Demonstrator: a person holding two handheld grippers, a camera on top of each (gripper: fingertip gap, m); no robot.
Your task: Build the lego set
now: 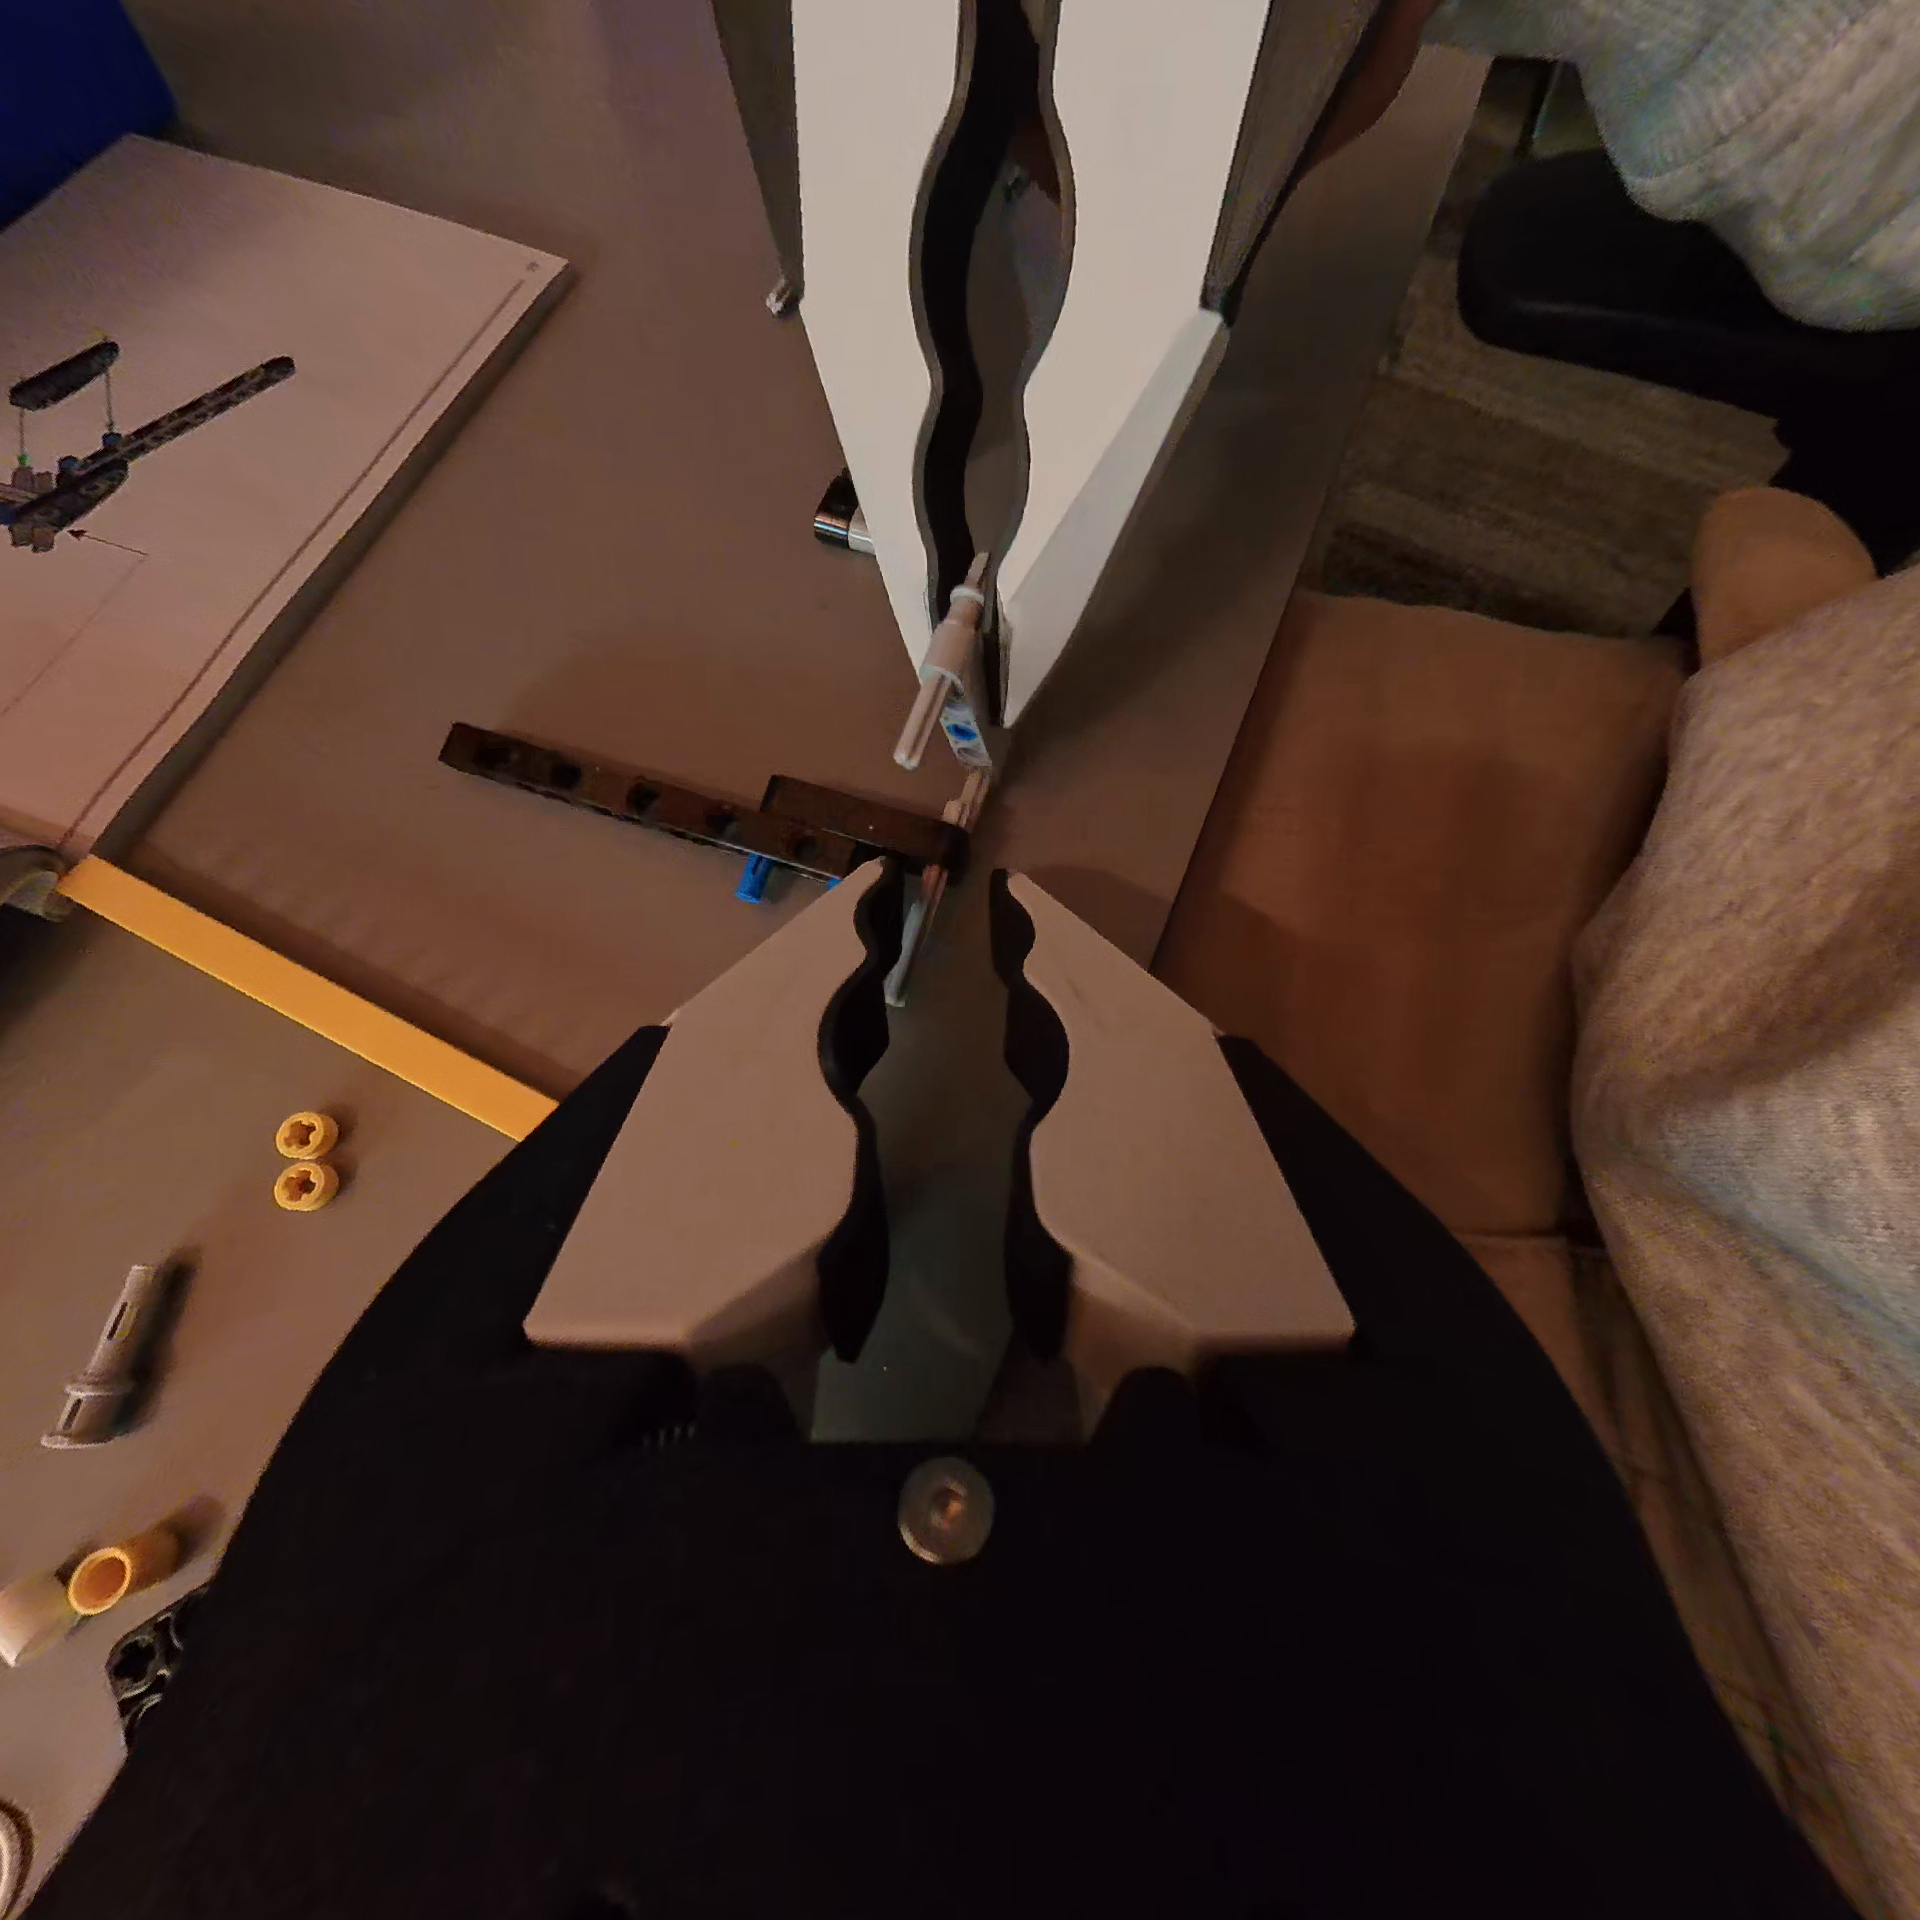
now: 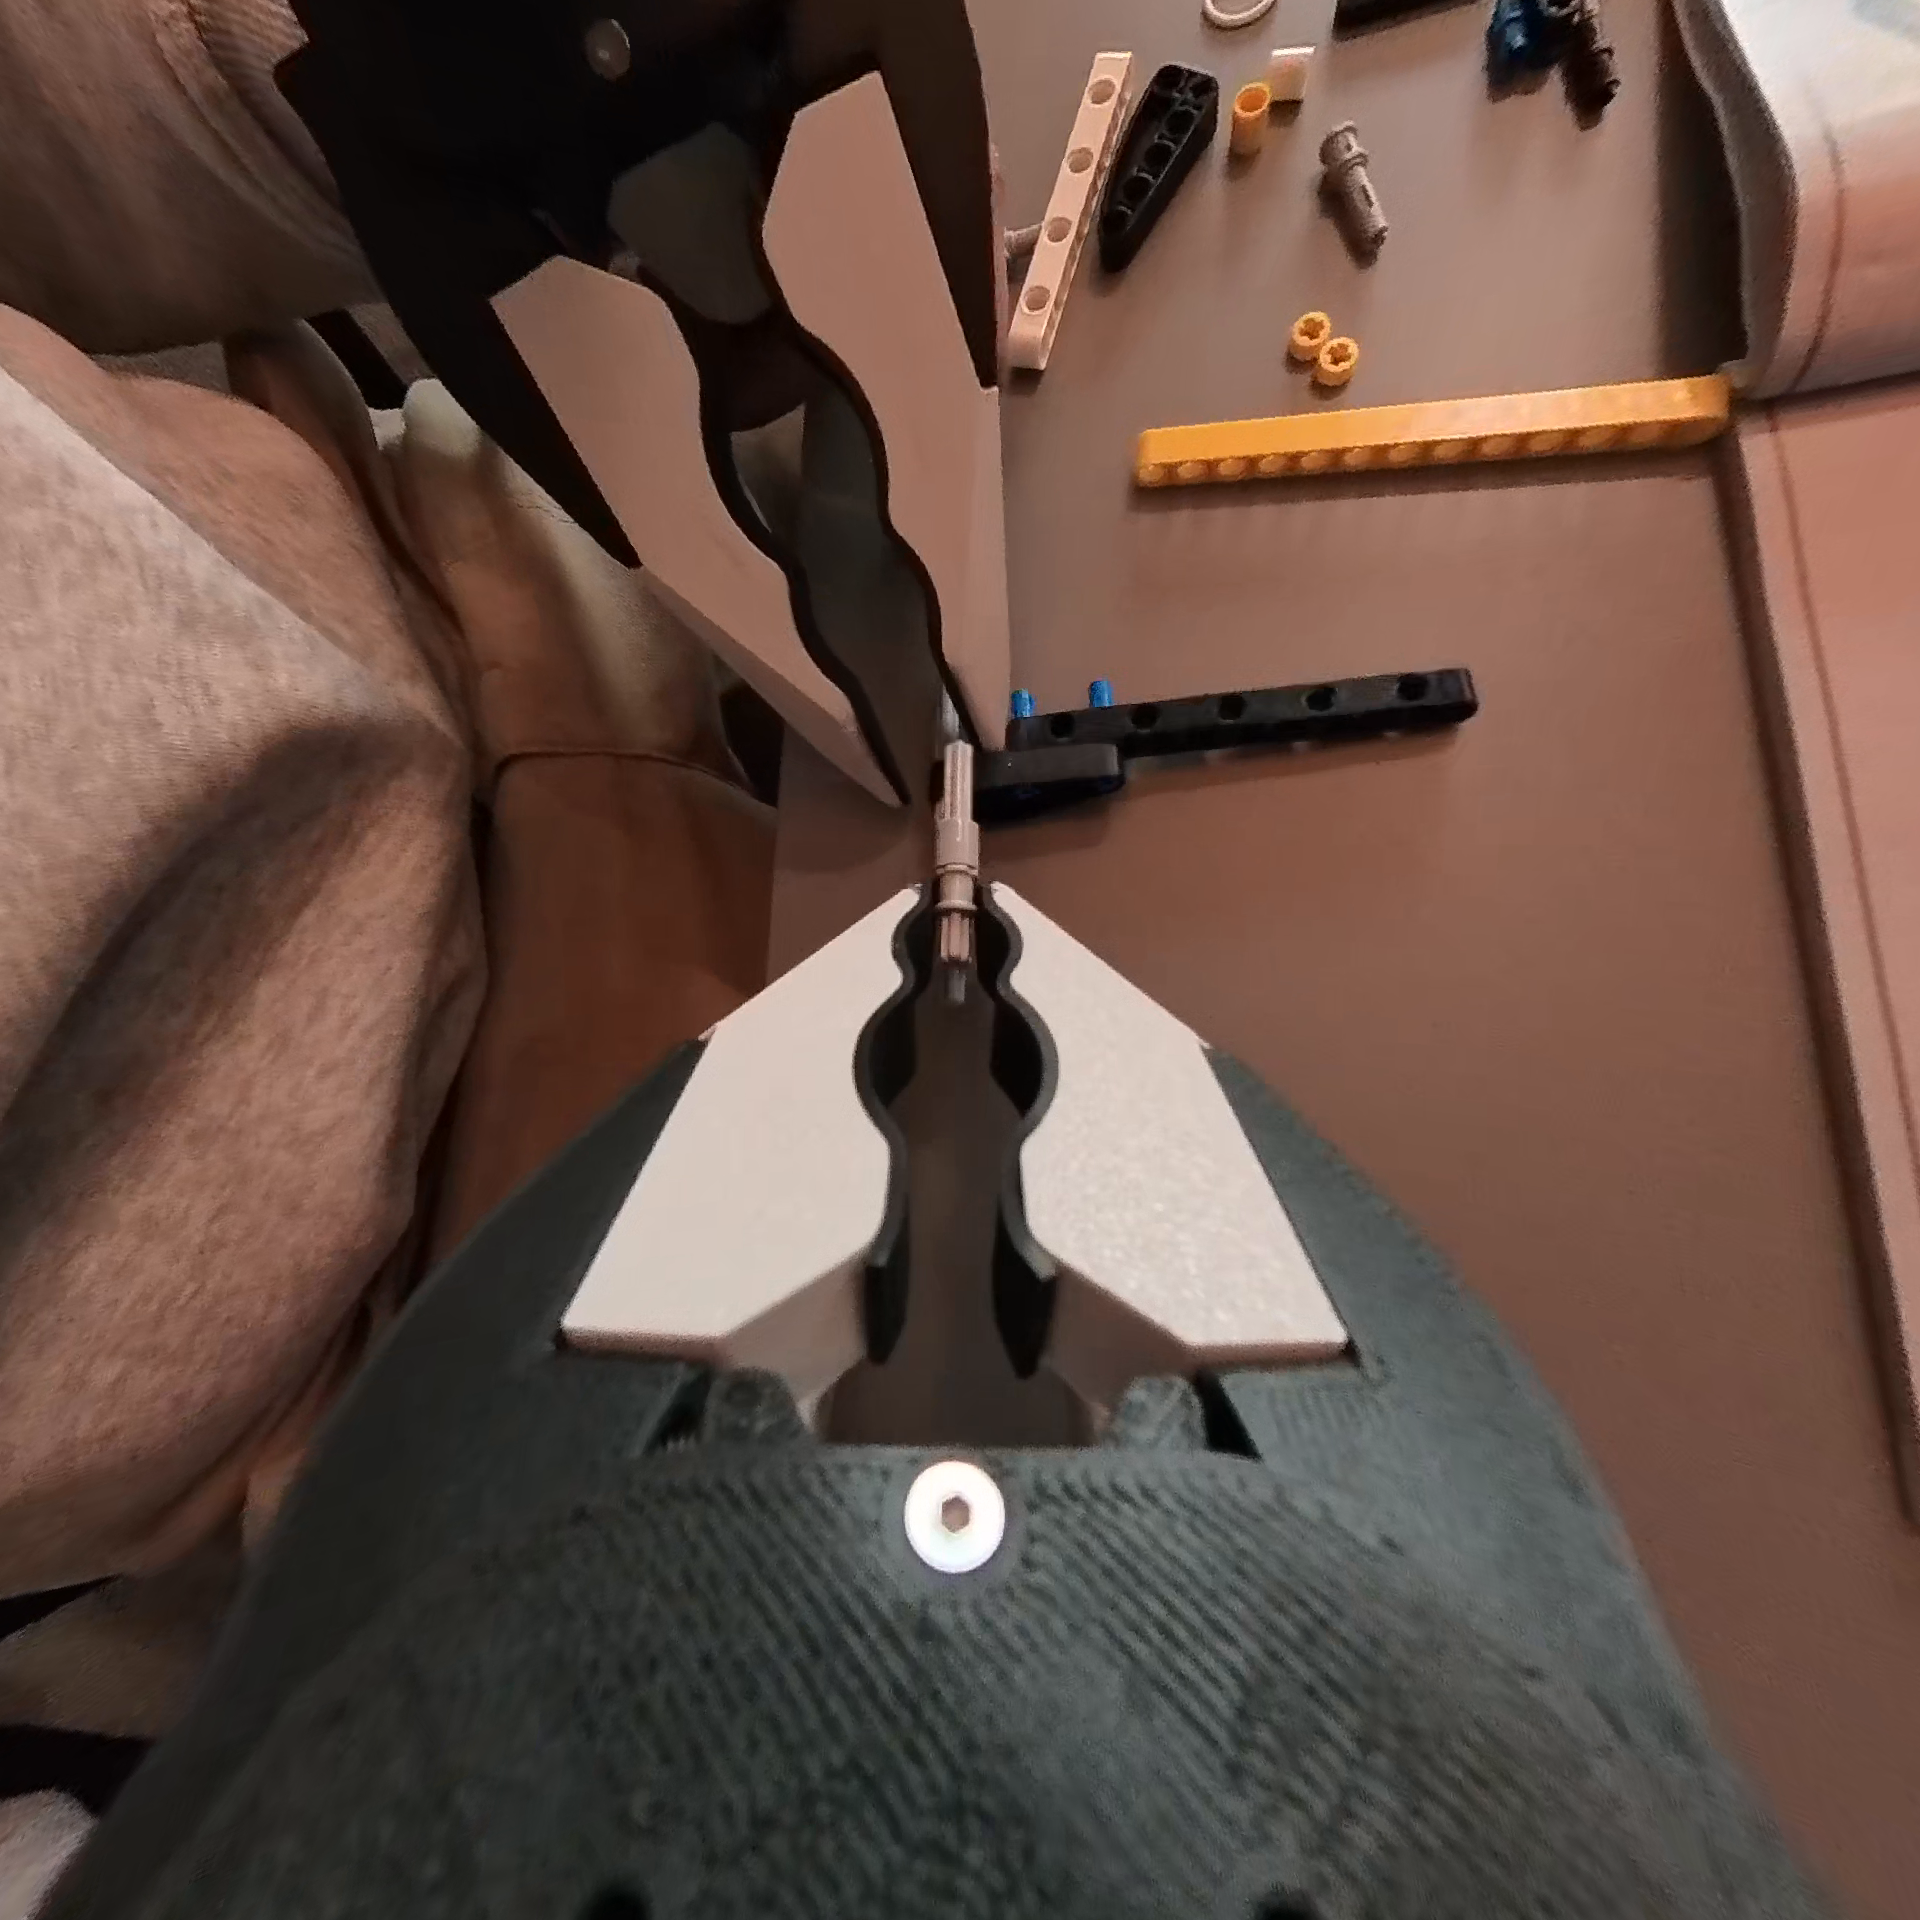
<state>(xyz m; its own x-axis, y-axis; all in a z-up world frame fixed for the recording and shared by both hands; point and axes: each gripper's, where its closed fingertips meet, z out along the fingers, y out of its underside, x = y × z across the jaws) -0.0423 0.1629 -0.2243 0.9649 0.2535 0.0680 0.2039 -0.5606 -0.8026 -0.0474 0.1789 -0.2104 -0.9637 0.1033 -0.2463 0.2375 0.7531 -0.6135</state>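
Note:
My left gripper and right gripper meet tip to tip above the table's edge. The right one is shut on a grey connector pin, which in the left wrist view has a small blue-marked part on it. The left one, seen from above in the right wrist view, is shut on a thin grey axle in line with that pin. How the two pieces join is hidden. A black beam assembly with blue pins lies on the table just beyond.
An open instruction booklet lies at the left. Loose parts lie on the table: a long yellow beam, two yellow bushes, a grey pin, a white beam, a black curved beam. A person's grey-clad leg is beside the table edge. Both grippers' tips are close together, under 4 cm apart.

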